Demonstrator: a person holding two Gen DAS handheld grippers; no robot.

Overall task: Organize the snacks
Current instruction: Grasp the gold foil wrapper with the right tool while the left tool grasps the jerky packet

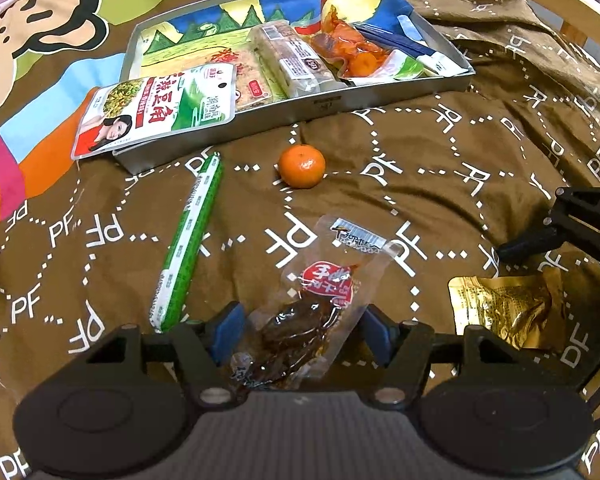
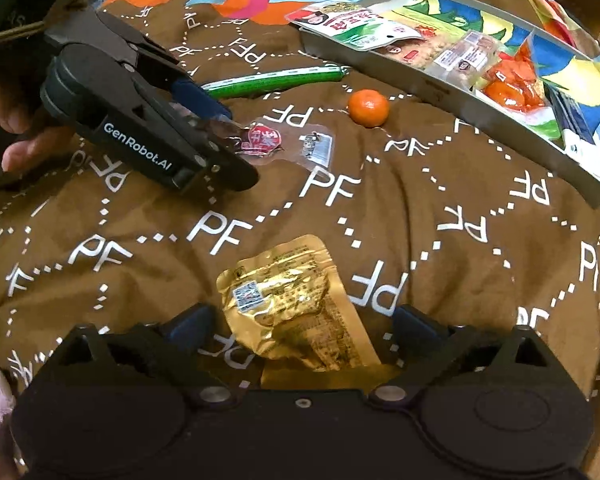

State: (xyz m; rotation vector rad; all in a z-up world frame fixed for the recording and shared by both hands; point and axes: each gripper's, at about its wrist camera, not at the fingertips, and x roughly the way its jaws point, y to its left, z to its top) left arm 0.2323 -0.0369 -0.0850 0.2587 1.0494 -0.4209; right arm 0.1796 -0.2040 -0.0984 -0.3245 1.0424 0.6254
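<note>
Brown cloth printed with white "PF" letters (image 1: 440,152) covered the surface. Nearest the left tool (image 1: 300,334), a clear vacuum pouch of dark braised meat with a red label (image 1: 312,312) lay between its blue pads (image 1: 226,332), which stood apart at the pouch's edges; whether they pressed on it could not be told. The right tool (image 2: 300,330) stood spread wide, a crinkled gold foil packet (image 2: 296,304) lying between its fingers without their touching it. Beyond lay a long green-and-white sausage stick (image 1: 188,240) and a small orange mandarin (image 1: 302,166), apart from each other. Farthest back sat a shallow grey metal tray with a painted landscape bottom (image 1: 332,106), holding several snack packs, among them an orange-filled clear bag (image 1: 352,50). A white-and-green pickled-bean packet (image 1: 156,108) overhung the tray's near corner.
</note>
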